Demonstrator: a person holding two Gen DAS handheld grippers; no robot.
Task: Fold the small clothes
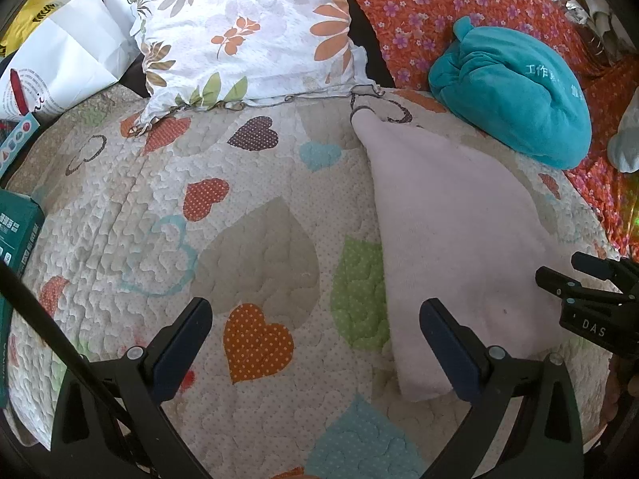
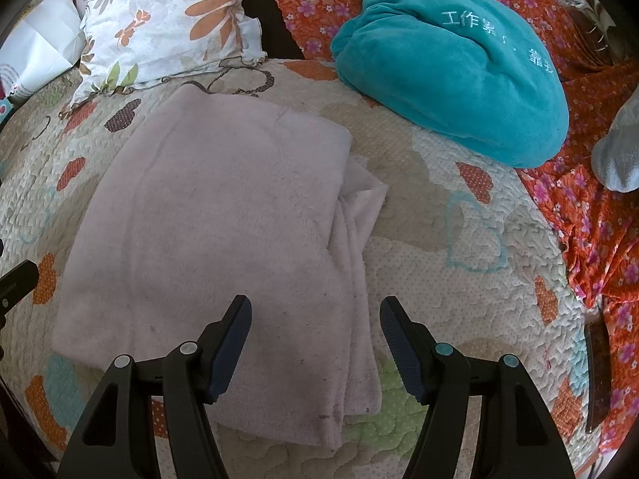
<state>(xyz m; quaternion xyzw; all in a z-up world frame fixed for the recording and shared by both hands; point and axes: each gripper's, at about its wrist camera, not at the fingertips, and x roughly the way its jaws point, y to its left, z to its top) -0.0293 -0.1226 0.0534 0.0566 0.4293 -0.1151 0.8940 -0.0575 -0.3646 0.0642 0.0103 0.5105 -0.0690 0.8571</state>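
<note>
A pale pink cloth (image 2: 215, 215) lies folded flat on the heart-patterned quilt (image 2: 459, 279), with a bunched layer sticking out at its right edge. It also shows at the right of the left wrist view (image 1: 451, 231). My right gripper (image 2: 315, 319) is open and empty, hovering over the cloth's near right edge. My left gripper (image 1: 315, 323) is open and empty over the bare quilt (image 1: 159, 199), left of the cloth. The right gripper shows at the right edge of the left wrist view (image 1: 559, 271).
A teal fleece bundle (image 2: 455, 68) lies at the far right on an orange floral sheet (image 2: 599, 219). A floral pillow (image 1: 247, 32) sits at the back. White paper bags (image 1: 68, 60) and a green box (image 1: 16, 231) lie at the left. A grey item (image 2: 619, 155) lies at the right edge.
</note>
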